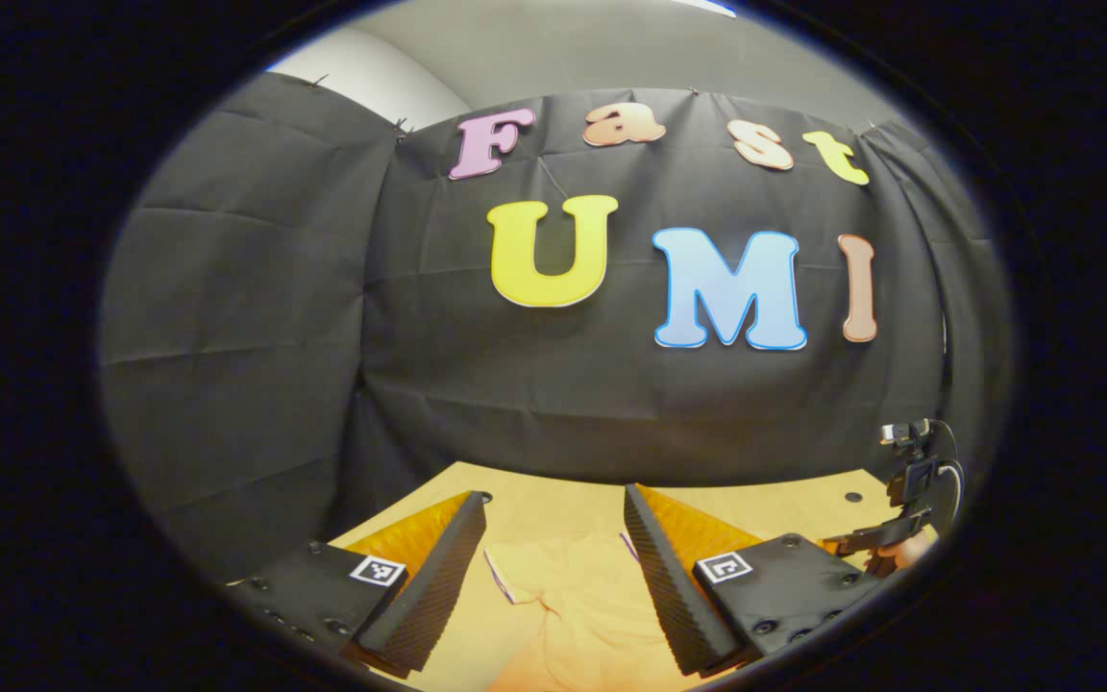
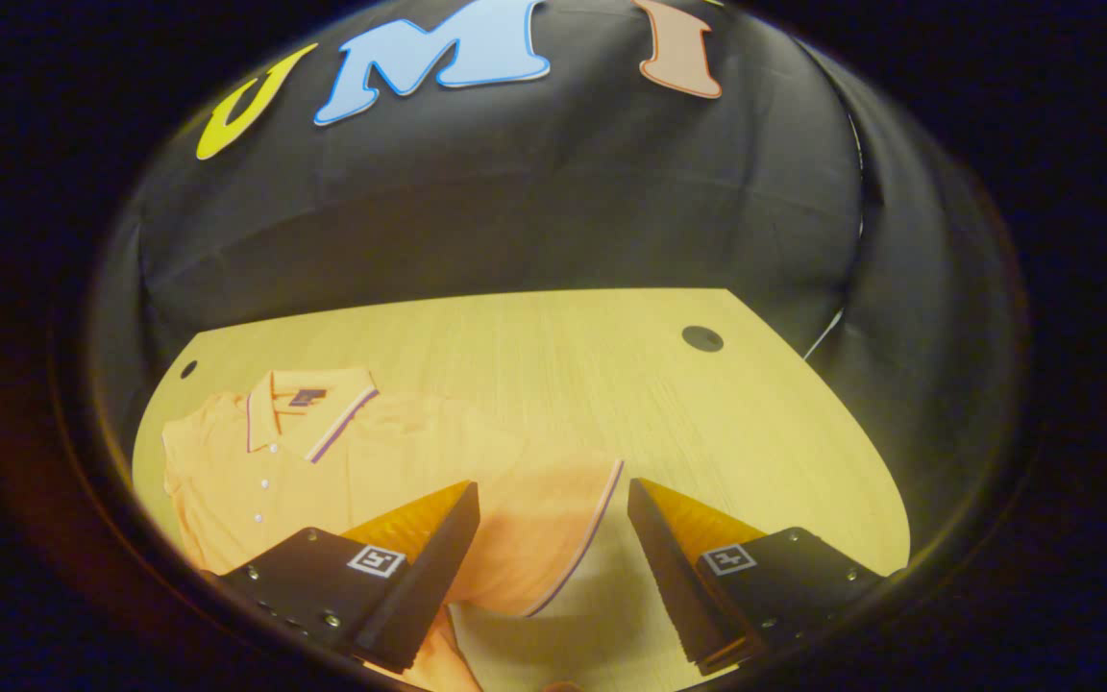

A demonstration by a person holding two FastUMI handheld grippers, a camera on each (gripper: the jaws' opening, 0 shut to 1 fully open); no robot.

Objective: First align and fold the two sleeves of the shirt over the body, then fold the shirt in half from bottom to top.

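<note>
An orange polo shirt [image 2: 256,481] lies flat on the wooden table [image 2: 611,384], its striped collar [image 2: 308,413] toward the far left. One short sleeve [image 2: 544,538] with a striped cuff spreads out under my right gripper [image 2: 552,483], which hovers open above it, holding nothing. In the left gripper view the shirt [image 1: 573,605] lies below my left gripper [image 1: 553,493], a trimmed sleeve edge [image 1: 498,577] showing between its open fingers. The right gripper [image 1: 899,533] shows far off at the right edge, with a hand behind it.
Black cloth walls close in the table [image 1: 765,509] at the back and on both sides. Small dark holes sit in the tabletop near the far corners [image 2: 702,337] [image 2: 188,368]. Bare wood stretches beyond and to the right of the shirt.
</note>
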